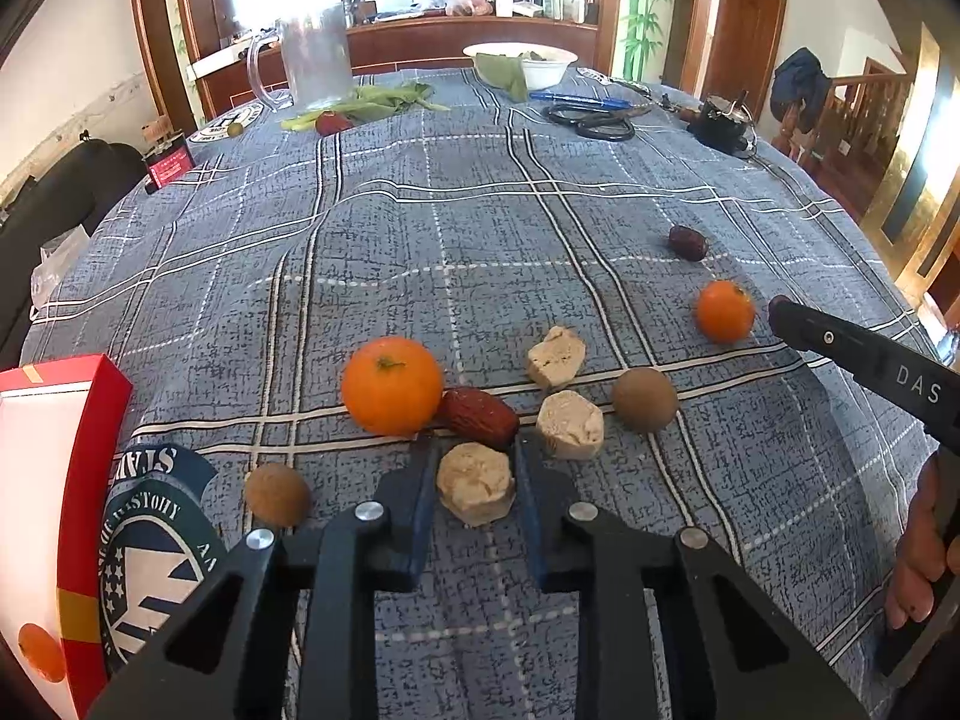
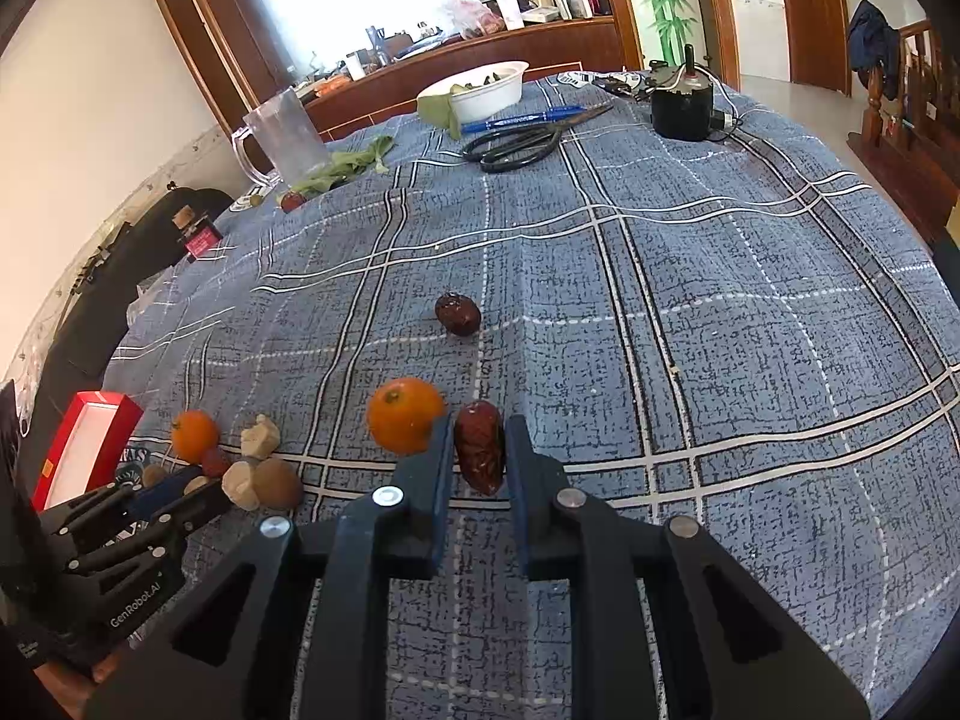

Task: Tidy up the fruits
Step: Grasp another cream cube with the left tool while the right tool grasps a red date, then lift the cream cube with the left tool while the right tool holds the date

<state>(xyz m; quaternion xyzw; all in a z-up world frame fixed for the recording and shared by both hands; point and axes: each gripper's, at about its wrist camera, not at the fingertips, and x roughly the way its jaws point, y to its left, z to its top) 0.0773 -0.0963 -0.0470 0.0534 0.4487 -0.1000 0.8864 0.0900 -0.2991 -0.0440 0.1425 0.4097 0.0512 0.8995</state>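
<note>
On the blue plaid tablecloth (image 1: 480, 228), my left gripper (image 1: 474, 468) has its fingers around a beige pastry piece (image 1: 476, 483), closed on its sides. Just beyond lie a big orange (image 1: 391, 385), a red date (image 1: 480, 417), two more pastry pieces (image 1: 570, 425) (image 1: 556, 355) and two brown longans (image 1: 645, 399) (image 1: 277, 493). My right gripper (image 2: 477, 444) is shut on a red date (image 2: 479, 445), with a small orange (image 2: 407, 423) at its left finger. Another dark date (image 2: 458, 313) lies farther out.
A red box (image 1: 66, 480) holding a small orange stands at the left edge. At the far end stand a clear jug (image 1: 315, 57), a white bowl (image 1: 522, 63), scissors (image 1: 591, 120), a blue pen, green leaves and a black motor (image 2: 684, 102).
</note>
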